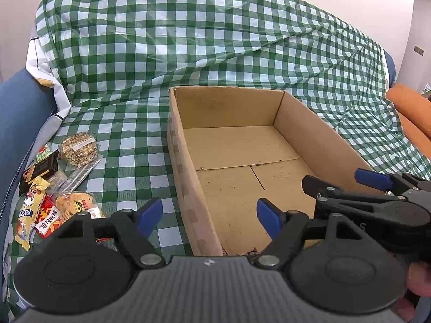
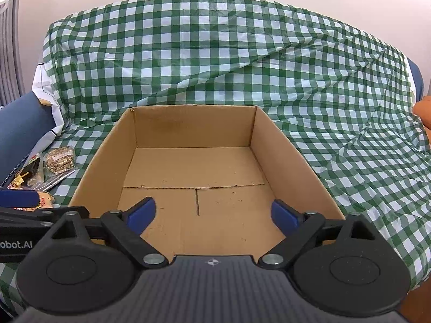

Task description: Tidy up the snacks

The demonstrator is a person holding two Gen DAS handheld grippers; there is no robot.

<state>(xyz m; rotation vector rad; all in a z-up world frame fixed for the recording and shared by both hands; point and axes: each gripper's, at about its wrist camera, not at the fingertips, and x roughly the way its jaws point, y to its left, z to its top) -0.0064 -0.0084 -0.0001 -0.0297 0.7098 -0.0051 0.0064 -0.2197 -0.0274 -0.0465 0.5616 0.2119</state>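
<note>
Both the left tool point(image 1: 208, 219) and right tool point(image 2: 214, 215) hung open and empty over the bare cardboard box point(image 2: 282, 145), so slippery-looking snack packets point(image 1: 54, 188), probably overlapping, risked being pinched together.

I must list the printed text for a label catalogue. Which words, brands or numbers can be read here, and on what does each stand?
"obot.AI", cut off at the edge: white print on the black left gripper body, in the right wrist view.
Chinese print on the red snack packet and beige cracker packet: too blurred to read.
Brown cardboard box: none.

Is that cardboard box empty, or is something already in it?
Empty: the box shows only bare floor; the snacks lie outside on the cloth.
</note>
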